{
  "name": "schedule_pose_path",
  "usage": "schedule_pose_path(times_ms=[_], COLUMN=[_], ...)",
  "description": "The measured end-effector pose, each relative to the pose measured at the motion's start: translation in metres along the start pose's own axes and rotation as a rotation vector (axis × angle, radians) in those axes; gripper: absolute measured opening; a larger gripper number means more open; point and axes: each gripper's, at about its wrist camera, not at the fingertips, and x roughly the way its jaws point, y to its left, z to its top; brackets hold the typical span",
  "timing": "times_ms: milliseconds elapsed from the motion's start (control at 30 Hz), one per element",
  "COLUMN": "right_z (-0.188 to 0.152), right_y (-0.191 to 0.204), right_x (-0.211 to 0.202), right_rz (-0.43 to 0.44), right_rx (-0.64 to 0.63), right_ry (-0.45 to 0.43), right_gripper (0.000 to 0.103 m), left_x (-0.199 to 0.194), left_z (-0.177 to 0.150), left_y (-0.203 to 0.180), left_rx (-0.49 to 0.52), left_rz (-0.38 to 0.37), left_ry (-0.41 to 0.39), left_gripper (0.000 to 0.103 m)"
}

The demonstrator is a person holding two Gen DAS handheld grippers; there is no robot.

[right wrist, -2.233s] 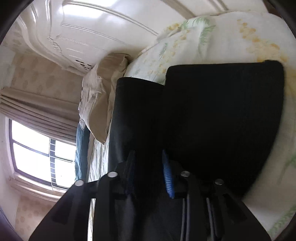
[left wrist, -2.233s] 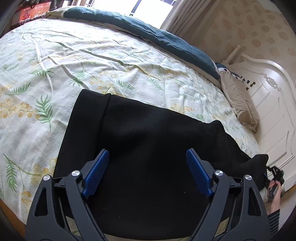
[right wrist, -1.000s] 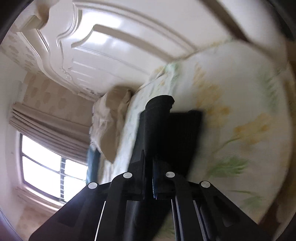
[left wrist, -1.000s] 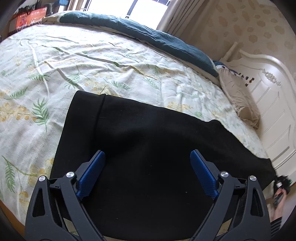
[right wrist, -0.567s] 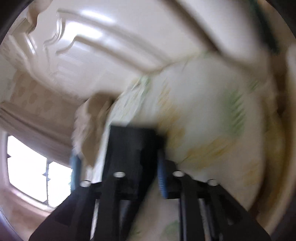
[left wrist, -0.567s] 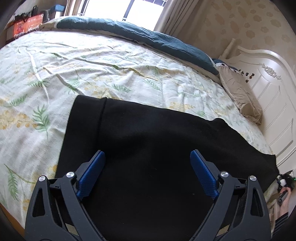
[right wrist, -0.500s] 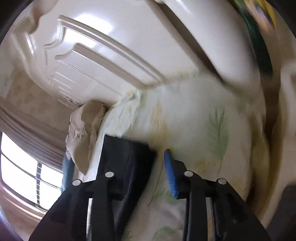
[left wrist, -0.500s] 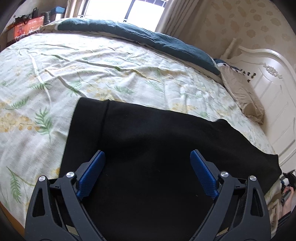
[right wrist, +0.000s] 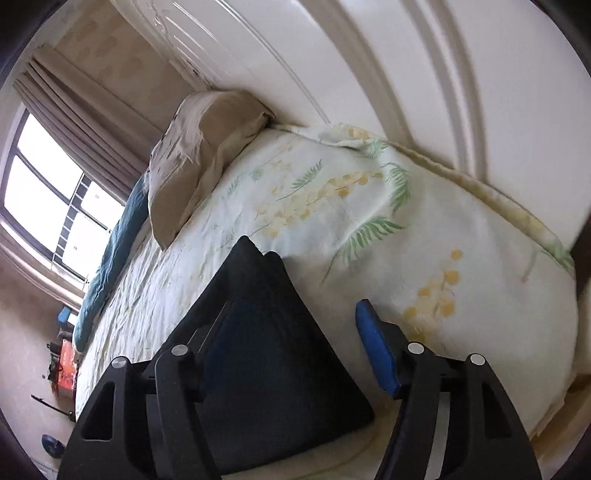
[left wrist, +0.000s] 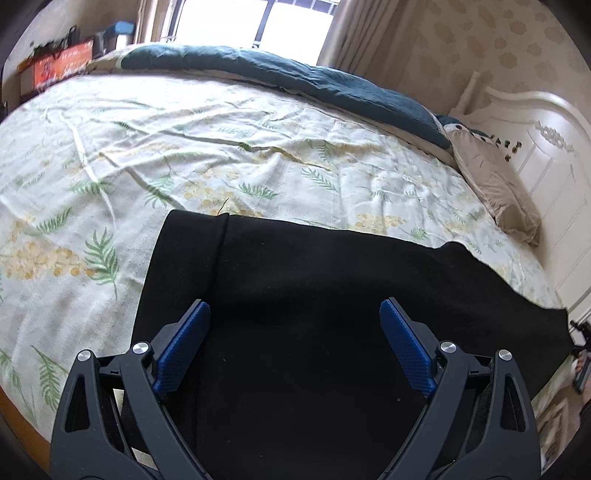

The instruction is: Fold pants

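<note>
Black pants (left wrist: 314, 295) lie spread flat across the near part of the bed on a leaf-print sheet (left wrist: 184, 147). My left gripper (left wrist: 293, 347) is open and empty, hovering just above the pants near the front edge. In the right wrist view the end of the pants (right wrist: 266, 332) lies on the sheet near the headboard. My right gripper (right wrist: 295, 343) is open and empty, with that end of the pants lying between and under its fingers.
A tan pillow (left wrist: 495, 192) (right wrist: 199, 147) rests against the white headboard (left wrist: 554, 166) (right wrist: 332, 55). A dark teal blanket (left wrist: 295, 77) runs along the bed's far side under a window (left wrist: 258, 22). The bed's corner edge (right wrist: 546, 387) drops off at the right.
My right gripper pulled the pants end out toward the headboard, then opened and let it go. The pants now lie spread out flat. My left gripper stayed open and barely moved.
</note>
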Motion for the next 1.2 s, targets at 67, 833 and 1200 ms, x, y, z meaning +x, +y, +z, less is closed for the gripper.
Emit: schedule_pose_path(times_ms=[67, 833, 1200], right_z=[-0.003, -0.029, -0.112], right_y=[0.012, 0.205, 0.316], right_x=[0.007, -0.088, -0.038], right_rz=[-0.015, 0.024, 0.093], right_rx=[-0.064, -0.348, -0.524], right_ry=[0.052, -0.036, 0.04], right_gripper=[0.064, 0.017, 0.017], left_x=[-0.001, 0.01, 0.009], left_z=[0.002, -0.007, -0.008], left_y=[0.001, -0.008, -0.005], left_rx=[-0.017, 0.083, 0.073], left_rz=[-0.006, 0.023, -0.012], left_ry=[0.001, 0.009, -0.007], left_gripper=[0.093, 0.095, 0.099])
